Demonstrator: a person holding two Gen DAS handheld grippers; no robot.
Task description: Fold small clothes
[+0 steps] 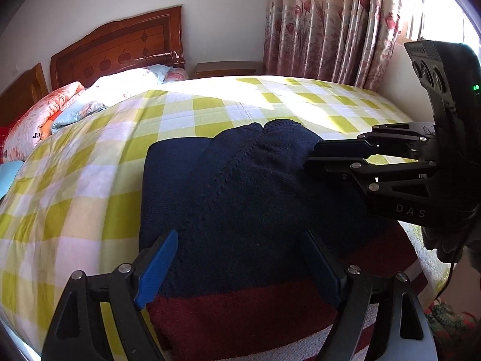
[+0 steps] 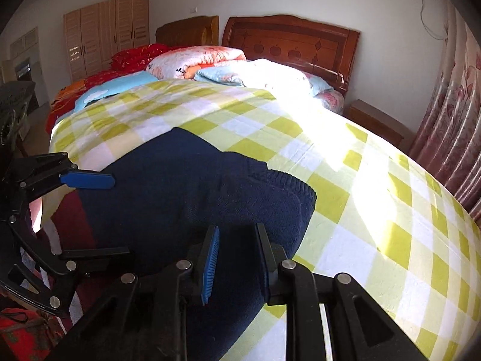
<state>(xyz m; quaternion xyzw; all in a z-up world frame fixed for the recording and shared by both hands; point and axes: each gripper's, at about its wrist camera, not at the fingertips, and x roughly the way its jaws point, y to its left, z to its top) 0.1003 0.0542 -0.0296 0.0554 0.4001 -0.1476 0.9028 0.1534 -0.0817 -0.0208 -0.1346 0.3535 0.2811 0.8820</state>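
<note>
A small navy knit sweater (image 1: pixel 240 192) with a dark red and white striped hem lies on the green-and-white checked bedspread (image 1: pixel 90 180); it also shows in the right wrist view (image 2: pixel 180 186). My left gripper (image 1: pixel 240 246) is open, its blue-padded fingers spread over the sweater's lower part; it also shows at the left of the right wrist view (image 2: pixel 99 210). My right gripper (image 2: pixel 237 240) hovers over the sweater's right side with its jaws a little apart, and no cloth shows between them. It shows from the side in the left wrist view (image 1: pixel 312 156).
Folded quilts and pillows (image 2: pixel 210 63) are piled at the wooden headboard (image 2: pixel 288 42). A second bed with red bedding (image 2: pixel 99 81) stands to the left, a wardrobe (image 2: pixel 105 33) behind. A nightstand (image 2: pixel 375 123) and flowered curtains (image 1: pixel 330 27) are on the right.
</note>
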